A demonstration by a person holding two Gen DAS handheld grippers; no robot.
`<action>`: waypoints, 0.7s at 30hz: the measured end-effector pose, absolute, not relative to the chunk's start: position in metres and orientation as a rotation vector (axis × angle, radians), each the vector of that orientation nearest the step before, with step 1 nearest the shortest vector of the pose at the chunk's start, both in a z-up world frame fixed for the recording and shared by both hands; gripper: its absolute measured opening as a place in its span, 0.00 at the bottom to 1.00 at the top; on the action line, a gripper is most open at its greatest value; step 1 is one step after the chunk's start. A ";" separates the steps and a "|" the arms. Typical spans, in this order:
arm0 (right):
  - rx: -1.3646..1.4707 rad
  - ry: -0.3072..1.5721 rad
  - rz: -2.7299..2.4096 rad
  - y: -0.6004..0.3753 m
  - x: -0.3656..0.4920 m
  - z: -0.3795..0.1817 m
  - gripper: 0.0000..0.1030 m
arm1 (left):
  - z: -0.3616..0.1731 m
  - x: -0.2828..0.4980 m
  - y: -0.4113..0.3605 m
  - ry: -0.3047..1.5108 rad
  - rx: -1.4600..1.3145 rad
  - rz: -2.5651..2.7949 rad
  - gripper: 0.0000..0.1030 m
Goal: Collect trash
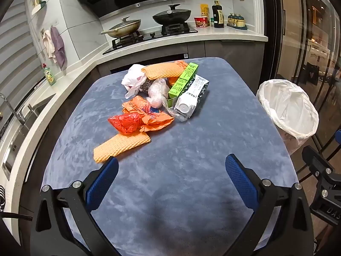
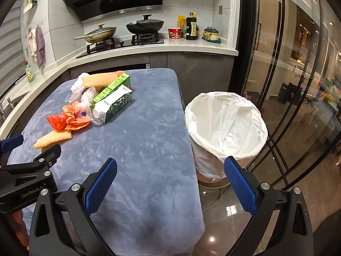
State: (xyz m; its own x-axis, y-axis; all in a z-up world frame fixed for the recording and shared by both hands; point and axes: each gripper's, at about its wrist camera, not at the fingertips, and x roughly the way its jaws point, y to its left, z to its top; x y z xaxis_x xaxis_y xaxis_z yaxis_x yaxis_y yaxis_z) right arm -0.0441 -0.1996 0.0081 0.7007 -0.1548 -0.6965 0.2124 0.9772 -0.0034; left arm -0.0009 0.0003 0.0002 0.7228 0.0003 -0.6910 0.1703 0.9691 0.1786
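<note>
Both tongs, left tongs and right tongs, are spread wide and empty above the desk's near edge, ready to grasp. Crumpled orange plastic bags and cartons lie piled toward the far-left corner; a white-lined round bin waits beside the right edge to receive them.

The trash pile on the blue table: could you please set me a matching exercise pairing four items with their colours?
Items:
1. long box
2. foam net sleeve
3. crumpled plastic bag
4. bin liner

Colours:
A. white
B. red
C. green
D. pale orange

Pairs: 1-C, 2-D, 3-B, 4-A
</note>
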 end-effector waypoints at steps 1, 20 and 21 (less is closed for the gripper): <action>0.077 0.766 -0.206 -0.199 -0.044 0.008 0.93 | 0.000 -0.002 0.000 0.759 0.238 -0.095 0.93; 0.074 0.772 -0.206 -0.199 -0.041 0.007 0.93 | -0.005 0.003 0.005 0.775 0.238 -0.095 0.93; 0.073 0.771 -0.206 -0.199 -0.040 0.007 0.93 | -0.005 0.003 0.004 0.776 0.238 -0.094 0.93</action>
State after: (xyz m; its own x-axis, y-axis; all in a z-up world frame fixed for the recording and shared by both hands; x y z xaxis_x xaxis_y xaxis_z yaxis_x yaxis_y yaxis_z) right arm -0.0404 -0.1988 0.0066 0.6986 -0.1576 -0.6979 0.2111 0.9774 -0.0095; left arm 0.0031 0.0041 -0.0048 0.7109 0.0037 -0.7033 0.1710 0.9691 0.1779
